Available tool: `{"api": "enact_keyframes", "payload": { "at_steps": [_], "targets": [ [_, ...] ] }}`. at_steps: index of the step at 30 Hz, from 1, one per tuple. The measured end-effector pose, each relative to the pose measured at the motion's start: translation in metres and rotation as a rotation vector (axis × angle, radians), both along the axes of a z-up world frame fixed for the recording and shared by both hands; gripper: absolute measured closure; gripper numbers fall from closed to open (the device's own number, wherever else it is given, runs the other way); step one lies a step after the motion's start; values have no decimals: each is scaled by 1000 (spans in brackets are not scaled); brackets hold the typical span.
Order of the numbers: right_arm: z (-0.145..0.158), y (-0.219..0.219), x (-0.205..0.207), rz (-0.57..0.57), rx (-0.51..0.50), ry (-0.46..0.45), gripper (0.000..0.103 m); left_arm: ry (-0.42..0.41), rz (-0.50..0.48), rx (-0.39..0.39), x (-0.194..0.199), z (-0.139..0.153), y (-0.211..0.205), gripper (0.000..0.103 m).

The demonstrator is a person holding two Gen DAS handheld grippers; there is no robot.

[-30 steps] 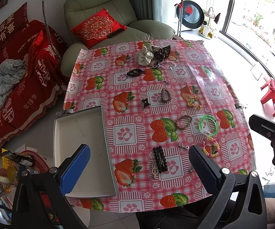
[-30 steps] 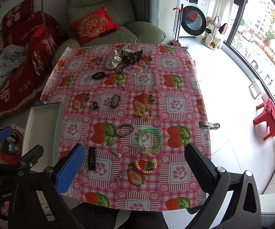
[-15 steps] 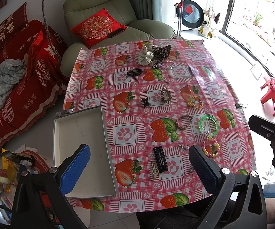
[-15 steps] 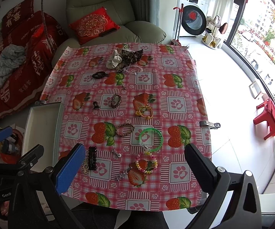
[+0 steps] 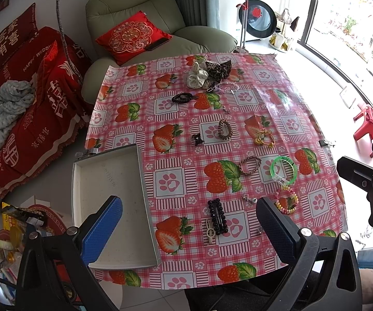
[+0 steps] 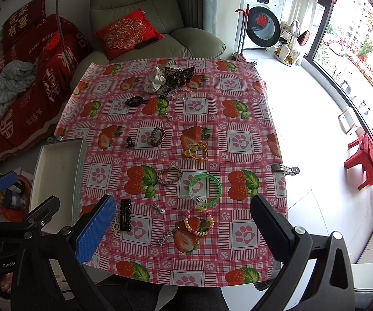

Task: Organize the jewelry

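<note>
Both grippers are held spread and empty above the table's near edge. The beaded bracelet (image 6: 199, 223) is seen just ahead of the right gripper (image 6: 184, 230), nearer than the left gripper (image 5: 189, 230); the white tray (image 5: 108, 181) is seen leftward.

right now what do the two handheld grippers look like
Both match: black angular frames with silver screws at the joints. Each has two flat fingers, the left one faced with a blue textured pad. The left gripper and right gripper look alike. White lettering beginning "GenP" shows on the left gripper's body in the right wrist view. No sleeves show.
</note>
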State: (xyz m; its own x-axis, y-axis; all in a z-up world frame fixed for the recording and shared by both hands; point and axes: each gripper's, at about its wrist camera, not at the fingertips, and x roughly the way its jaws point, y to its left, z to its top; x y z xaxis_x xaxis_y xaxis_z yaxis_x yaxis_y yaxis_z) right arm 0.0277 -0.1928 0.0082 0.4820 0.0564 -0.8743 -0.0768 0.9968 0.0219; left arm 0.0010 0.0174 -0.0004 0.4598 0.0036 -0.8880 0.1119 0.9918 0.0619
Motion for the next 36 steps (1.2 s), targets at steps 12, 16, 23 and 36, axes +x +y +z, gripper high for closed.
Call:
{"api": "enact_keyframes", "payload": {
  "at_steps": [12, 16, 23, 36],
  "targets": [
    [0, 0, 1, 0, 0, 1, 0, 4, 1, 1, 0, -2, 1, 0],
    [0, 0, 1, 0, -1, 2, 0, 4, 0, 1, 0, -2, 1, 0],
    [-9, 2, -1, -3, -3, 17, 0, 13, 8, 2, 2, -9, 4, 0],
    [-52, -2, 17, -146, 54, 150, 0, 113, -66, -10, 40, -55, 24, 0]
  ]
}}
